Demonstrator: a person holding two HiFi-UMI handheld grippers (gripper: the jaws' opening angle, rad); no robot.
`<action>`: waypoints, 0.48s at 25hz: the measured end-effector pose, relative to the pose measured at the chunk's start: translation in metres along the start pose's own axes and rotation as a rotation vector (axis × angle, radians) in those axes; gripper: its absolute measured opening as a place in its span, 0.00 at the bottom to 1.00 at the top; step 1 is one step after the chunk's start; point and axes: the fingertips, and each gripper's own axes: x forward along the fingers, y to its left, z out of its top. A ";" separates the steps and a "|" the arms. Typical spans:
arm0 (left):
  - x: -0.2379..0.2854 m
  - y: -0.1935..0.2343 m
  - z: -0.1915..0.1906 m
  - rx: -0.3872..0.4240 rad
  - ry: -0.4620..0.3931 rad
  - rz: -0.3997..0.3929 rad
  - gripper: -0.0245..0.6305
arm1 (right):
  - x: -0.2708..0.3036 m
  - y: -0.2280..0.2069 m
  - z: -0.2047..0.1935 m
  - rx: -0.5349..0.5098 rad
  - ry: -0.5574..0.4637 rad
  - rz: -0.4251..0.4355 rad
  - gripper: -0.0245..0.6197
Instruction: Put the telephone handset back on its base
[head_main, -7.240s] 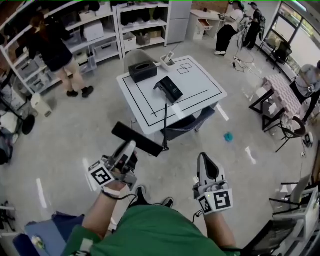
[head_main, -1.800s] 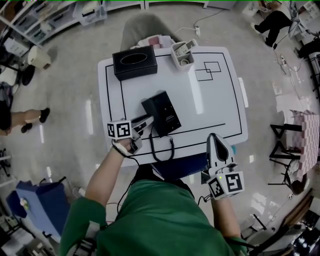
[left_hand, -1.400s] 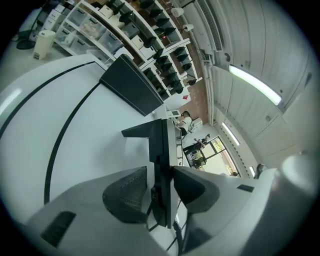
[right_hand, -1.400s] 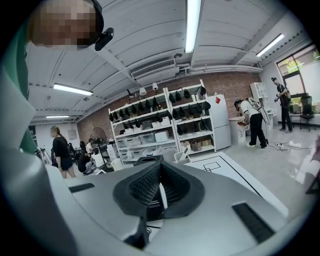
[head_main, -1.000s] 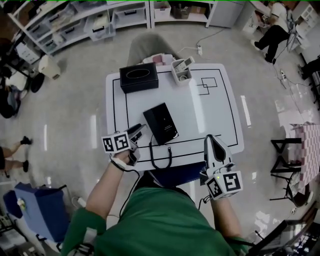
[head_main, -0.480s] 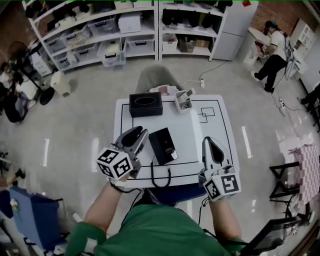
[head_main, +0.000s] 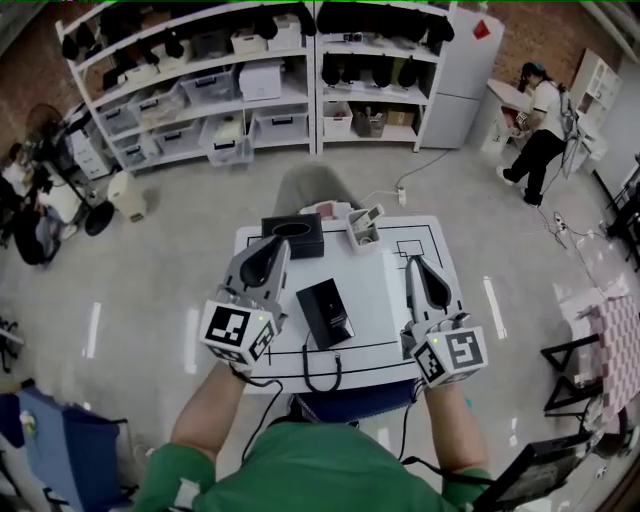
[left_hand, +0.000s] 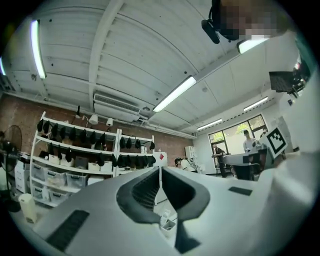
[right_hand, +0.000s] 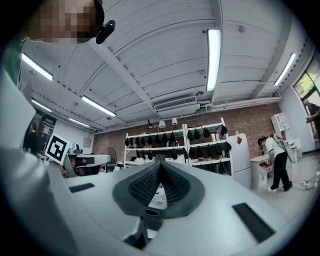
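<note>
In the head view my left tongs (head_main: 270, 252), just closed together on nothing, and my right tongs (head_main: 417, 268), likewise pressed together and empty, flank the black telephone (head_main: 324, 312) on the white desk (head_main: 385, 290), while both gripper views catch only far shelves (left_hand: 75, 150) and ceiling (left_hand: 150, 60).

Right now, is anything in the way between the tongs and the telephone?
Nothing visible. The left tongs and right tongs hang shut and empty above the table; the telephone lies in the open below them.
</note>
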 end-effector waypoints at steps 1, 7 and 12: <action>-0.001 -0.002 0.005 0.012 -0.017 0.000 0.09 | 0.000 -0.002 0.003 0.001 -0.011 -0.004 0.07; -0.006 -0.020 0.006 0.020 -0.029 -0.021 0.09 | -0.005 0.003 0.009 0.023 -0.045 -0.010 0.07; -0.009 -0.020 0.008 0.026 -0.038 -0.005 0.09 | -0.011 0.001 0.014 0.041 -0.076 -0.030 0.07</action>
